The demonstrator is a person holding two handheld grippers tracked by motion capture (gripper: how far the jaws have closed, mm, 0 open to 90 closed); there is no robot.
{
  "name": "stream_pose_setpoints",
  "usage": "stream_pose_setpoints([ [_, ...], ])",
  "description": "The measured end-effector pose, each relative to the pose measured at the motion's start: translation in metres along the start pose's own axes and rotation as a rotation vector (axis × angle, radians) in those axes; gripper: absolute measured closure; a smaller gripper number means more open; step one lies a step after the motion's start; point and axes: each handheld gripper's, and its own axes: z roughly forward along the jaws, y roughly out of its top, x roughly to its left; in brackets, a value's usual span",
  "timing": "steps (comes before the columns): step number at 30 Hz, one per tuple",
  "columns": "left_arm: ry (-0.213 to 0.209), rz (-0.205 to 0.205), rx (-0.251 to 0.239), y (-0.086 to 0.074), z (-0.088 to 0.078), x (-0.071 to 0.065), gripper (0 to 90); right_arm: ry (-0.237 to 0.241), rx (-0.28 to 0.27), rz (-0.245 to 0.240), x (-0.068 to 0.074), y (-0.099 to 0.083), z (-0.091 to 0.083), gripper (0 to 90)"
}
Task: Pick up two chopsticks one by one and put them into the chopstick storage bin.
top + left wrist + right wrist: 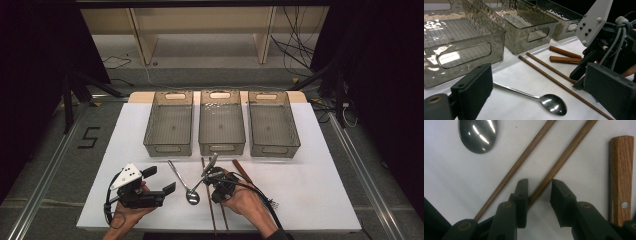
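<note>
Right gripper (537,192) straddles 1 chopstick (564,160) between parted jaws, pads not pressing; left gripper (162,181) hangs released.

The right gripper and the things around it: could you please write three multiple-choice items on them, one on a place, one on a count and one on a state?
1. Where does the spoon lie?
A. In the middle bin
B. On the white table between the two grippers
C. On the floor

2. How many clear bins stand in the row at the back?
A. Two
B. Three
C. Five

3. How do the jaws of the right gripper stand?
A. Apart, with a chopstick between them
B. Clamped on the spoon
C. Shut on nothing

Answers:
1 B, the high view shows it on the table, between the left gripper and the right one.
2 B, a left bin, a middle bin and a right bin stand side by side.
3 A, the right gripper view shows a gap on each side of the chopstick.
</note>
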Motion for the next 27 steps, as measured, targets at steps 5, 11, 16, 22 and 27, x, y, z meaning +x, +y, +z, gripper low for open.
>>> stream_pose_setpoints([
  [5, -0.001, -0.001, 0.000, 0.0001, 0.0002, -0.0001, 8.0, -0.002, 0.003, -0.006, 0.0012, 0.0005, 0.0003, 68.3],
  [11, -0.001, -0.005, -0.003, 0.0001, -0.0007, 0.0002, 8.0, 0.008, 0.012, -0.027, 0.0019, 0.0016, 0.0004, 79.9],
  [16, -0.001, -0.004, -0.003, 0.0002, -0.0004, 0.0000, 8.0, 0.013, 0.004, -0.020, 0.0011, 0.0001, -0.0002, 85.2],
  [22, -0.001, -0.002, -0.001, 0.0002, -0.0003, 0.0008, 8.0, 0.033, -0.014, -0.005, -0.0020, -0.0022, -0.0007, 85.4],
  [27, 0.000, -0.004, -0.002, 0.0003, -0.0003, 0.0010, 8.0, 0.039, -0.050, 0.003, -0.0051, -0.0055, -0.0014, 85.5],
])
